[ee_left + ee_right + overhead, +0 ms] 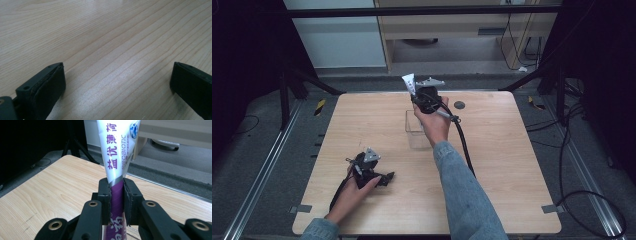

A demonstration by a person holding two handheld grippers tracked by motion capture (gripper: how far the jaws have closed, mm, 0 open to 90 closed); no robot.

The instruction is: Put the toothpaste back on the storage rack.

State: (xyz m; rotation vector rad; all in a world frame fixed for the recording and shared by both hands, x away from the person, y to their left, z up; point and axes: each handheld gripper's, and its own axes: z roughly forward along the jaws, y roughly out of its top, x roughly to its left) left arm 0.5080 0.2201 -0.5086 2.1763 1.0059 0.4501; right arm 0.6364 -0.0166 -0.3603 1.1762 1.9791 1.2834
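A white and purple toothpaste tube (116, 165) stands upright between the jaws of my right gripper (116, 195), which is shut on its purple lower part. In the high view the right gripper (422, 92) is held up over the far middle of the table, the tube (409, 82) sticking out past it, just above a clear plastic box (414, 131). My left gripper (384, 178) rests low on the table at the near left. Its jaws stand wide open over bare wood (117, 82) with nothing between them.
The wooden table (502, 165) has a dark round mark (459, 105) at the far right of middle. A black cable (464, 145) trails from the right gripper across the table. Dark stands and cables surround the table on the floor.
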